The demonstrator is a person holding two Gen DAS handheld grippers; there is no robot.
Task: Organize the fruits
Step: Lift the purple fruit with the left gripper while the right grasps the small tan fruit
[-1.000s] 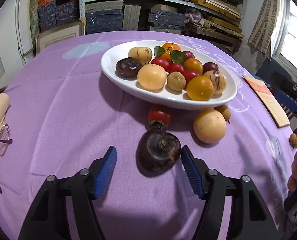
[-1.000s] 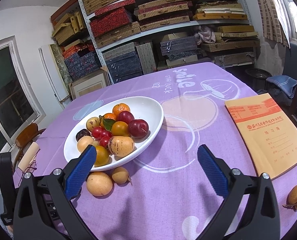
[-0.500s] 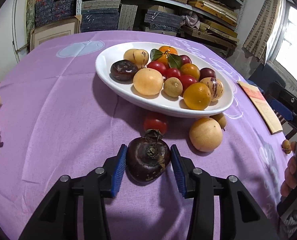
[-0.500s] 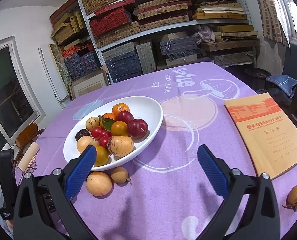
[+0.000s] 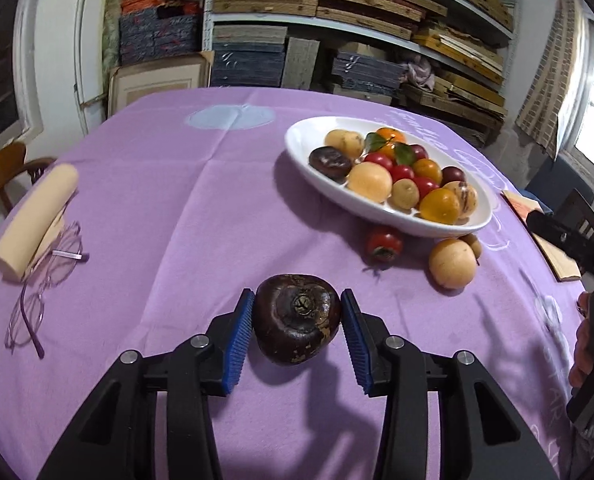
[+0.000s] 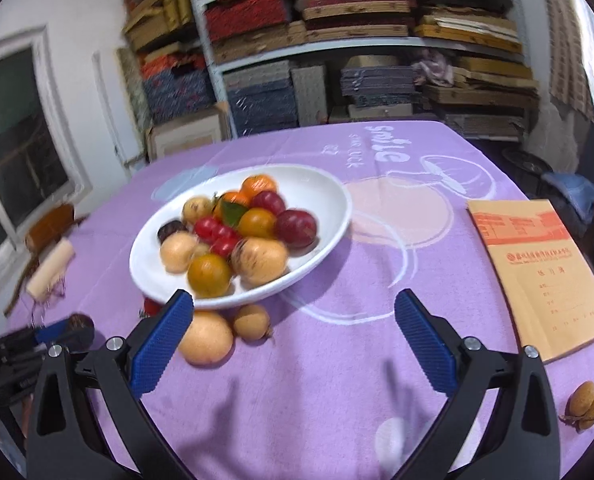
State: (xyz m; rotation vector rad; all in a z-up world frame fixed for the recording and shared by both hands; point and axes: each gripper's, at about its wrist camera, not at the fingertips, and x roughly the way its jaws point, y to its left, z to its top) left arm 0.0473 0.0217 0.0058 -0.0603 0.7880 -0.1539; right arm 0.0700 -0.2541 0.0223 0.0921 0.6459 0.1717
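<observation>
Left wrist view: my left gripper (image 5: 297, 322) clamps dark fruit (image 5: 297, 318), both blue pads touching it, now raised off purple cloth (image 5: 177, 200); half second ago it sat lower, near red fruit (image 5: 384, 243). My right gripper (image 6: 293, 334) gapes wide, holds nothing. Cloth reads "Smile" (image 6: 389, 148). White bowl (image 5: 449, 228) ahead-right.

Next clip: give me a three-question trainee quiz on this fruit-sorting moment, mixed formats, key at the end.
1. True or false: the left hand-held gripper is shut on the dark fruit.
2. What lies loose nearest the white bowl? A) red fruit B) eyeglasses C) notebook
3. Fill in: the right hand-held gripper is ____.

Key: 1 true; 2 A, the red fruit, not the eyeglasses or notebook; 3 open.
</observation>
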